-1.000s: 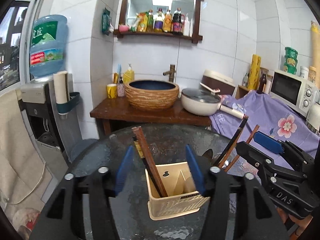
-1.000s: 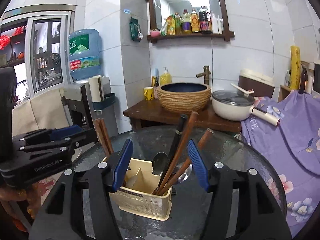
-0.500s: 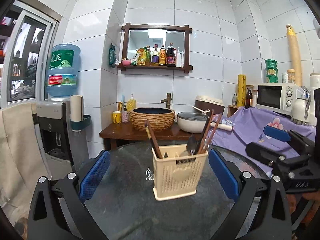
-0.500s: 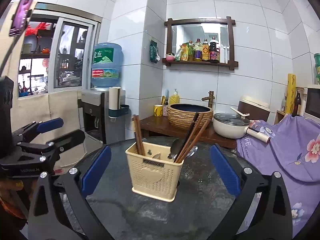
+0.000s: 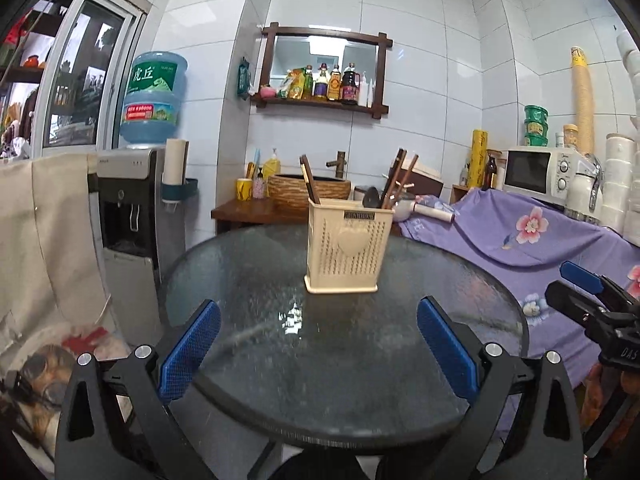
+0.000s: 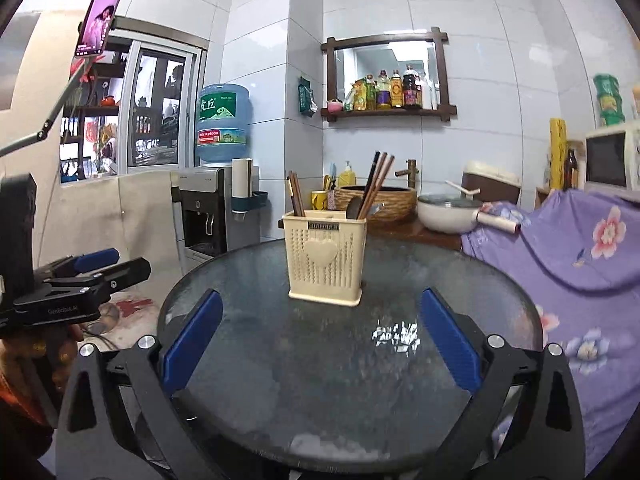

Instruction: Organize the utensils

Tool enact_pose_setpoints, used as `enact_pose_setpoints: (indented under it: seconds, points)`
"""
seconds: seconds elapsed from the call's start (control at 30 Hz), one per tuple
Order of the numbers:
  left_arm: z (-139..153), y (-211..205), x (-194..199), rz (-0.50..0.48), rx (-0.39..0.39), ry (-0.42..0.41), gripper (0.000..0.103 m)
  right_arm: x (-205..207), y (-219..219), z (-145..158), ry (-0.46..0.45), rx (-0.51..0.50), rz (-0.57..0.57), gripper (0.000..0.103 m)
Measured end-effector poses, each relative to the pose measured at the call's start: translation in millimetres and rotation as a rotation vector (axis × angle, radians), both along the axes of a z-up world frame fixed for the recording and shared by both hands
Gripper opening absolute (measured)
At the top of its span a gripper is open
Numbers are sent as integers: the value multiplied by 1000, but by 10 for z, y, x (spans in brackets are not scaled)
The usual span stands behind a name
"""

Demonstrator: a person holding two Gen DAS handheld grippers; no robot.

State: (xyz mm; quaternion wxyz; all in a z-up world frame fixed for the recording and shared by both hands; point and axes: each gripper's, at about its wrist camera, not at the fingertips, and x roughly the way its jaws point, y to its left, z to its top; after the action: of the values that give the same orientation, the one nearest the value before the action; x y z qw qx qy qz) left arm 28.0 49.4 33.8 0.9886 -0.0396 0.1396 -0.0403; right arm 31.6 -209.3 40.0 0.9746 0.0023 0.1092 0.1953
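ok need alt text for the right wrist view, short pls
A cream utensil holder with a heart on its front stands on a round dark glass table, holding chopsticks on its left side and chopsticks and a spoon on its right. The right tool is open and empty in front of it; the left tool shows at the left edge.

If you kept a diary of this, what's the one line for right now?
left tongs: open, empty | right tongs: open, empty | utensil holder: upright on glass table, chopsticks and spoon inside

Black left gripper (image 5: 318,350), blue ribbed fingers (image 5: 188,350), silver screws.
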Motion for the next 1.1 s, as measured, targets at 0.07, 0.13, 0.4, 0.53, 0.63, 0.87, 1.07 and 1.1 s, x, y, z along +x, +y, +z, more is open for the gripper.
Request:
enact_pose_setpoints:
  seconds: [0.07,0.13,0.4,0.53,0.63,0.87,1.07,1.1]
  points:
    - [-49,5,-82,-4,-1,13,97,-114,-67,-54,-5,-10,-16,97]
    - [-72,3,-144,-5,4,15,97,-223,-112,-80,-10,-11,-24,97]
    - [-60,39,-231,14,16,6,97,-322,-114,-3,-35,-1,-12,97]
    - [-43,51,-239,17,15,1,97,-311,-105,7,-36,-7,-12,97]
    - [-34,30,-246,11,10,-2,97,-283,-114,4,-18,4,-5,97]
    - [-5,10,-221,-14,7,11,97,-251,-139,10,-10,21,-9,97]
    - [1,18,-208,-47,-32,20,97,-249,-125,5,-4,20,-8,97]
    - [1,19,-208,-47,-34,20,97,-250,-121,5,-4,19,-8,97]
